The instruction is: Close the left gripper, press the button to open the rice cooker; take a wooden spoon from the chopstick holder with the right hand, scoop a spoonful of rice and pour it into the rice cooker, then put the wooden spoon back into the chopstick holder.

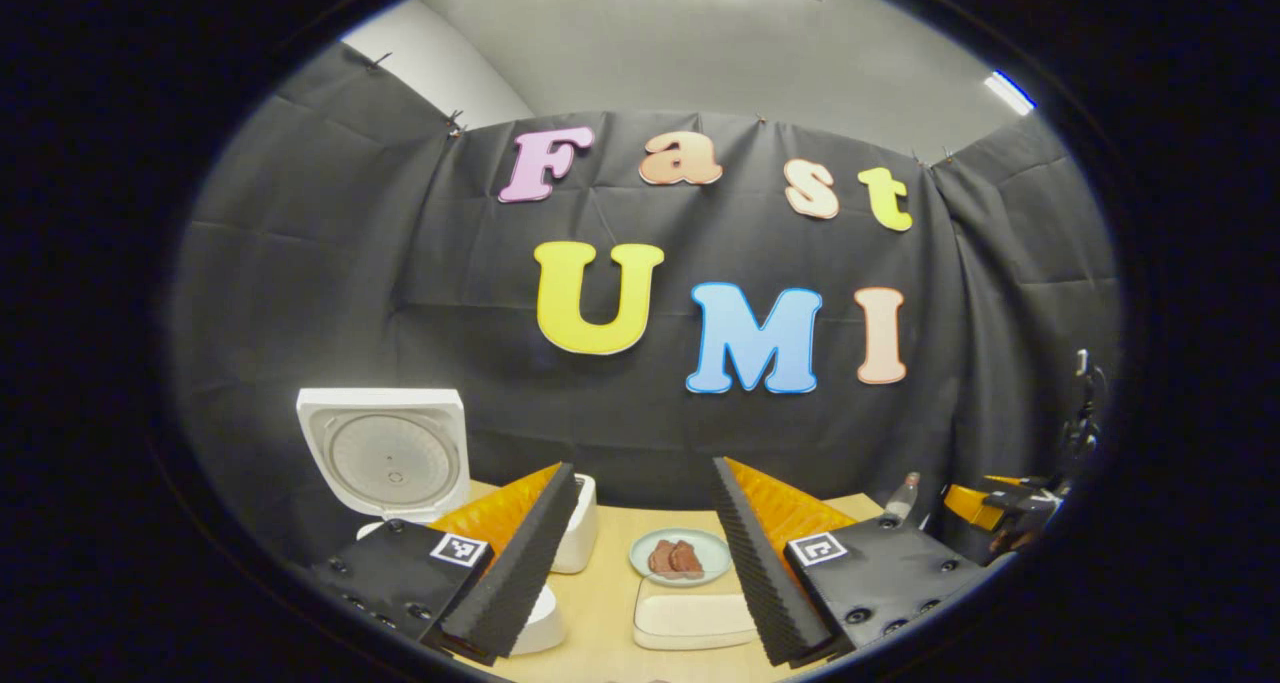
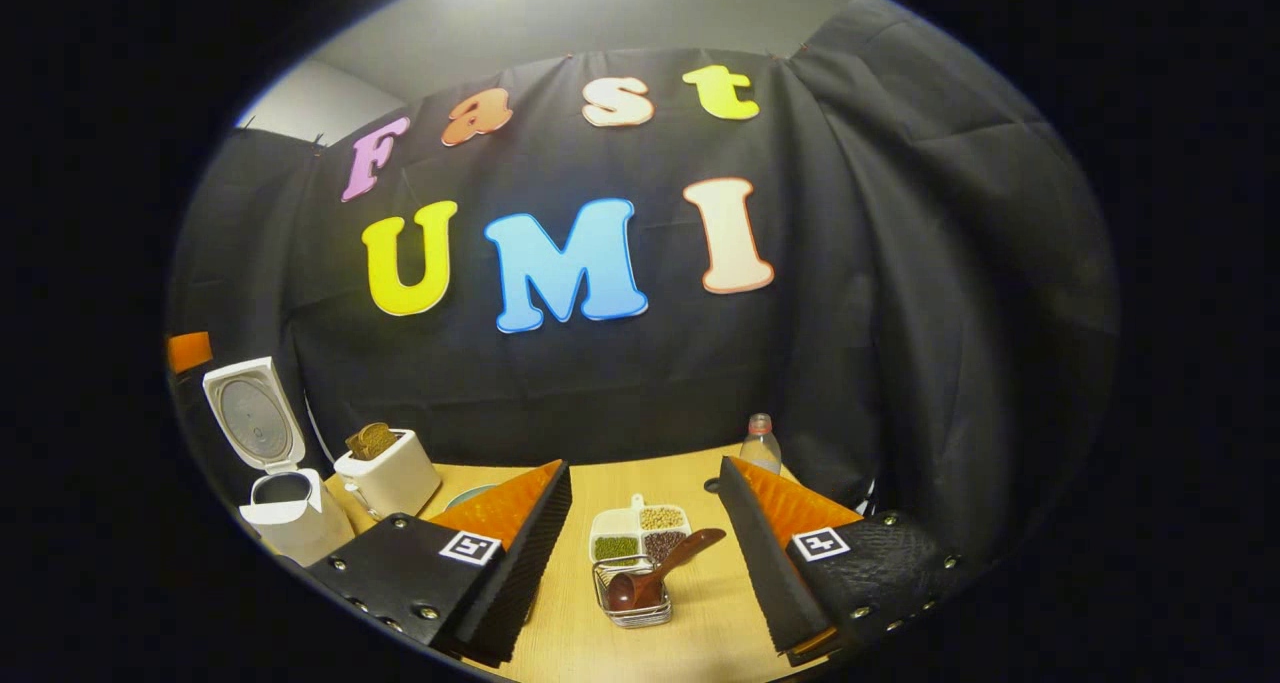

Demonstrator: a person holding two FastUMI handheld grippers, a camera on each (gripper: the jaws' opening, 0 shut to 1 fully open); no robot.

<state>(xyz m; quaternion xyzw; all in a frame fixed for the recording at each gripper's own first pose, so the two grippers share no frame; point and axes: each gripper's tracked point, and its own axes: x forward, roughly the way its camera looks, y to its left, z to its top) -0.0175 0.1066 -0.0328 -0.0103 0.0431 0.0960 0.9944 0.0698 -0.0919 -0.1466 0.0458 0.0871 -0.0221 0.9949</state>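
Black cloth walls close the booth around your pale wooden table [image 2: 700,603], and on it, going left to right in the right gripper view, stand the rice cooker [image 2: 290,518] with its lid [image 2: 252,415] already swung up, a white toaster [image 2: 392,480] with bread in it, a divided dish of grains [image 2: 638,531], the wire chopstick holder [image 2: 632,595] with the wooden spoon [image 2: 660,571] lying tilted in it, and a bottle [image 2: 761,447] at the back.

Judging by the raised lid, the button step looks done and the spoon is untouched.

Your main risk is the pick itself. The spoon leans with its handle up to the right and its bowl down in the light wire holder. Grip low or off-centre and you may drag or tip the holder, or the handle may twist between the fingers. The dish sits just behind, so a fast reach could knock it. I cannot tell which compartment holds the rice, so check before scooping.

In the left gripper view, your left gripper [image 1: 640,563] hovers above the table with its fingers spread apart, holding nothing, the cooker behind its left finger and a plate [image 1: 680,555] between them. Your right gripper [image 2: 645,563] is likewise spread and empty, level, with the spoon framed between its fingers.
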